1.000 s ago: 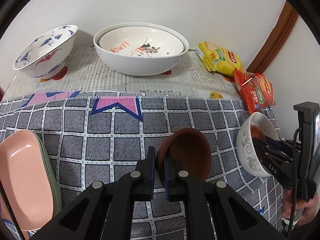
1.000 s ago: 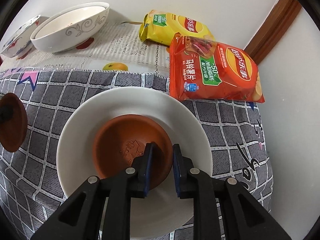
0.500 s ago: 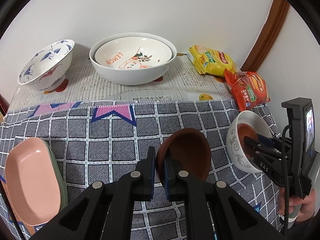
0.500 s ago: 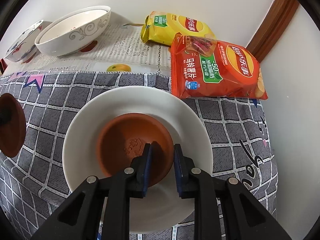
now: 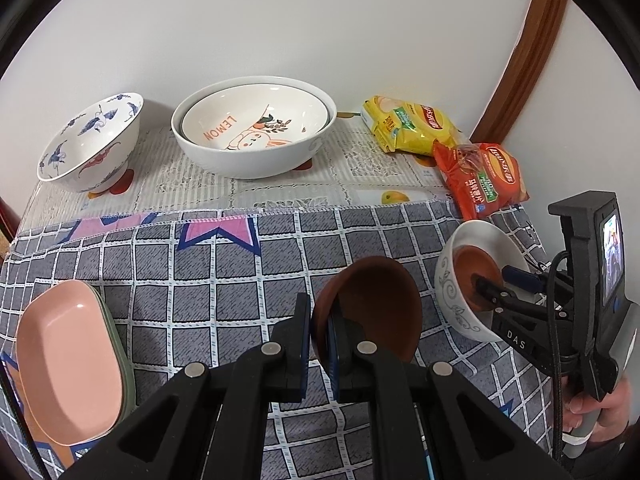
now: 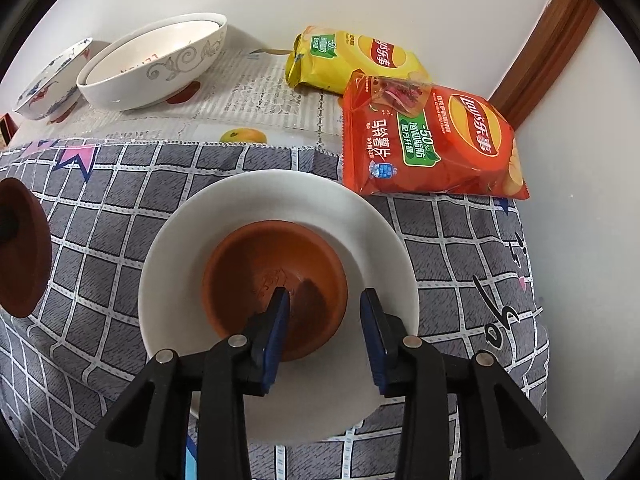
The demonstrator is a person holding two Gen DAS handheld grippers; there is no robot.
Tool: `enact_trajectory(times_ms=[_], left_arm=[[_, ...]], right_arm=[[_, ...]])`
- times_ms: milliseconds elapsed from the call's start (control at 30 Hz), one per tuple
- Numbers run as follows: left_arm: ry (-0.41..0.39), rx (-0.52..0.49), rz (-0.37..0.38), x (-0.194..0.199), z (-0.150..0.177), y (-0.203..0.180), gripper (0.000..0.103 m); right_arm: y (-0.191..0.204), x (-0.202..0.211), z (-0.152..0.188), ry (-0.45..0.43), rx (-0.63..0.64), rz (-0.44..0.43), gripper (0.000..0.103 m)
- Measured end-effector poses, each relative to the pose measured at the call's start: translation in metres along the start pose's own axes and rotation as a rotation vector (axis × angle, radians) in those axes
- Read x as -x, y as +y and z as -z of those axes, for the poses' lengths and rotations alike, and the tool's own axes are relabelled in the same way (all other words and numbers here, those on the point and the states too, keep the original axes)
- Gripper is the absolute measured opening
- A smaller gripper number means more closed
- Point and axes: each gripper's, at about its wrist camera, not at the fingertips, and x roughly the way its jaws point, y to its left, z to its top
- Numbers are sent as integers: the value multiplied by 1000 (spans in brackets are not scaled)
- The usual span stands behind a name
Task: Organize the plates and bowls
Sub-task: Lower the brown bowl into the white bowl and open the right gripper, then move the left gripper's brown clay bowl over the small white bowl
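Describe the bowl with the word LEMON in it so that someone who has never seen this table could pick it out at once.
Start at the white wall behind the table, where the pale lace cloth lies. In the middle of that strip stands a large white bowl, and the LEMON bowl is nested inside it. The blue-patterned bowl on its left stands alone and bears birds; only this one has orange lettering and a cartoon drawing.

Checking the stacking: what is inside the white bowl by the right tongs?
A brown bowl sits inside the white bowl. Whatever lies beneath it is covered.
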Motion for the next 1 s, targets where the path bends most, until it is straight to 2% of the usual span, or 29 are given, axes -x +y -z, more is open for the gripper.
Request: enact_trajectory(times_ms=[233,467,733,1000], left_arm=[[0,-10,20,2,-1,-13,8],[-19,-41,45,10,-8,-42,8],[-29,-93,75,6,-16,-89,8],[8,-106,97,-25,-22,-116,8]], right_arm=[[-7,16,3,-20,-19,-30,37],[-32,49,16,-95,-58,-139,37],[-94,71,39,-150,-186,-162,37],[-121,67,65,-164,-241,-164,37]])
